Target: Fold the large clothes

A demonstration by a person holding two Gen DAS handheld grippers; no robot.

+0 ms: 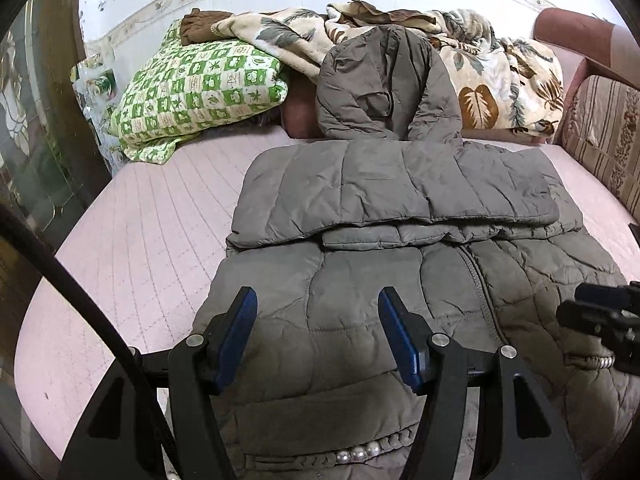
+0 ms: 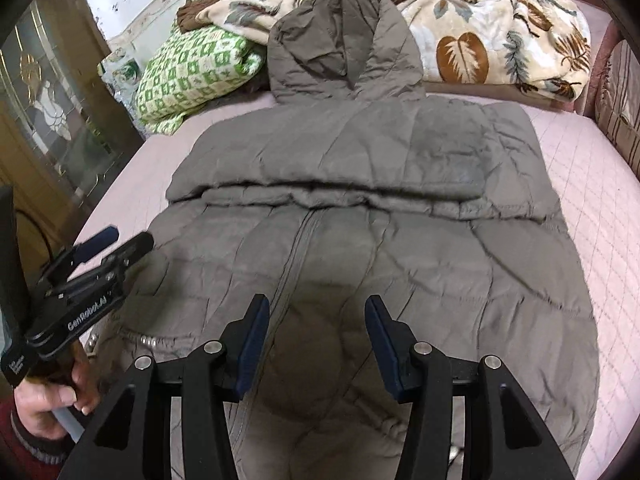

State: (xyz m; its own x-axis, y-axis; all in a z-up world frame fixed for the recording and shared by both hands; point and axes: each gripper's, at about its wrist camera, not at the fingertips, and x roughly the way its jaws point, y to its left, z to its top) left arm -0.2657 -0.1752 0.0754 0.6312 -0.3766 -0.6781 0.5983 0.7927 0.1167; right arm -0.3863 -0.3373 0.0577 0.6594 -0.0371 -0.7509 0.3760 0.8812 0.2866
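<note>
- Garment: a grey-brown quilted puffer jacket (image 1: 360, 280) lies flat on the pink quilted mattress (image 1: 140, 240), front side up, taking up most of the middle of the bed.
- Hood: the hood (image 1: 384, 84) points toward the far end of the bed and is propped against the bedding piled there.
- Sleeves: both sleeves (image 1: 400, 184) are folded inward across the chest, forming one horizontal band from shoulder to shoulder. The band's lower edge overlaps the body panel.
- Closure: a zipper line (image 2: 300, 248) runs lengthwise down the front from below the sleeve band toward the hem.
- Trim: a braided strip with pearl-like beads (image 1: 360, 456) shows on the near part of the jacket in the left wrist view.
- Surface: the fabric is puffy, stitched into irregular panels, with creases throughout.
- Left gripper (image 1: 318, 300): jaws spread apart, nothing between the blue pads (image 1: 236, 340); it hangs above the near left portion of the jacket. In the right wrist view a hand (image 2: 48, 396) holds its handle.
- Right gripper (image 2: 316, 308): jaws spread apart, nothing held; it hangs above the lower centre of the jacket, just right of the zipper.
- Surroundings: a green-and-white checked pillow (image 1: 200, 88) and a leaf-print blanket (image 1: 500, 80) sit at the far end of the bed.
</note>
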